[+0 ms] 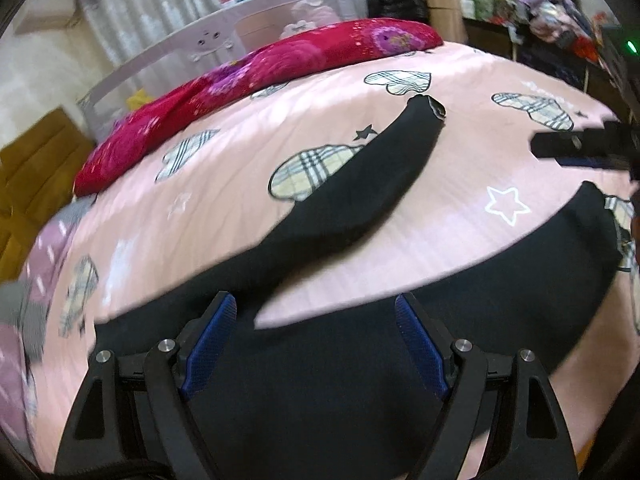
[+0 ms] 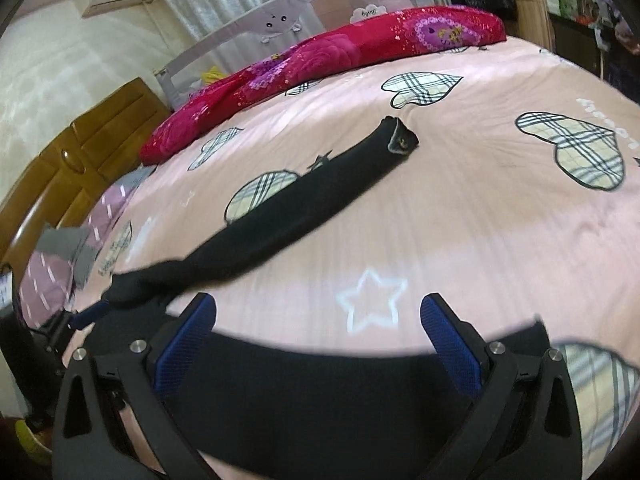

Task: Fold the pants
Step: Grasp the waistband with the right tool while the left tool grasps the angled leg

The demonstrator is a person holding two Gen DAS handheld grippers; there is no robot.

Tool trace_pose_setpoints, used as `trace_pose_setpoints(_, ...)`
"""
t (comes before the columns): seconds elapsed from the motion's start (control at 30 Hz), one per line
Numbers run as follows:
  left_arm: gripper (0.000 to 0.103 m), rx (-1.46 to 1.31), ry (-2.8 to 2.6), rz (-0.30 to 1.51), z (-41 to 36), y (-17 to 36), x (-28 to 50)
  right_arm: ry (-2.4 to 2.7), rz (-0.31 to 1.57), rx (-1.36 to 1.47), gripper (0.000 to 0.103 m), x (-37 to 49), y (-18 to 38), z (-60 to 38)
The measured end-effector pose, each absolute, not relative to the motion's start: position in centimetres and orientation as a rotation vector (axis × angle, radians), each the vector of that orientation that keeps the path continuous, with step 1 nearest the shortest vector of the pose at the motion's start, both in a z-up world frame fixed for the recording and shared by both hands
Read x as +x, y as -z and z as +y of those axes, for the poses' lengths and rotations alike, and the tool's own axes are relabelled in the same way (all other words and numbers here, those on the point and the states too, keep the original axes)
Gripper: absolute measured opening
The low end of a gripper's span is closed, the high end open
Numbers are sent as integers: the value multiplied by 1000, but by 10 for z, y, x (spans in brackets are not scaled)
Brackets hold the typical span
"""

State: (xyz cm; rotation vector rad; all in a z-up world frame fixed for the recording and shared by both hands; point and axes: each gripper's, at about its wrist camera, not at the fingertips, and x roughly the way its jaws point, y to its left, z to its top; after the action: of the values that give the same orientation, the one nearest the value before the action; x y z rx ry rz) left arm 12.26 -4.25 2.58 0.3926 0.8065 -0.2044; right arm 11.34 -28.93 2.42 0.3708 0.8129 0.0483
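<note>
Both tools, left tool [image 1: 316,344] and right tool [image 2: 318,344], gape wide and empty over black fabric pants [image 1: 360,184] sprawled on pink heart-print bed [image 1: 460,216] (legs splayed): pinch waistband corners evenly.

"Baby" reads on the bed guard [image 2: 320,20].

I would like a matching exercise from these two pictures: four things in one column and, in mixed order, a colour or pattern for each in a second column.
Things:
1. pants
2. quilt
3. bed sheet
4. headboard

Colours or patterns:
A. pink, with plaid hearts and white stars
B. brown wood
C. plain black
D. red, with pink and purple flowers

Pairs: 1-C, 2-D, 3-A, 4-B
</note>
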Motion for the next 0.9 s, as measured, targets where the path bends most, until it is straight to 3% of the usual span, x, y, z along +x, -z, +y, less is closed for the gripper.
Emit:
trace_pose_setpoints(0.3,82,607,335,863,-64,8,195,-31,908,518,77,209,-3,-329)
trace_pose_setpoints(0.53,82,718,388,910,-72,42,226,16,965,657,68,269,30,-364)
trace_pose_setpoints(0.63,82,735,405,919,-75,51,235,39,979,744,50,287,46,-381)
trace_pose_setpoints(0.73,53,702,447,952,-76,52,247,20,970,811,25,302,58,-389)
trace_pose_setpoints(0.77,37,689,445,960,-75,50,249,30,969,814,8,303,58,-390)
trace_pose_setpoints(0.8,23,686,433,961,-74,49,252,34,950,828,6,302,56,-392)
trace_pose_setpoints(0.9,13,620,451,963,-64,38,254,26,880,818,6,289,39,-386)
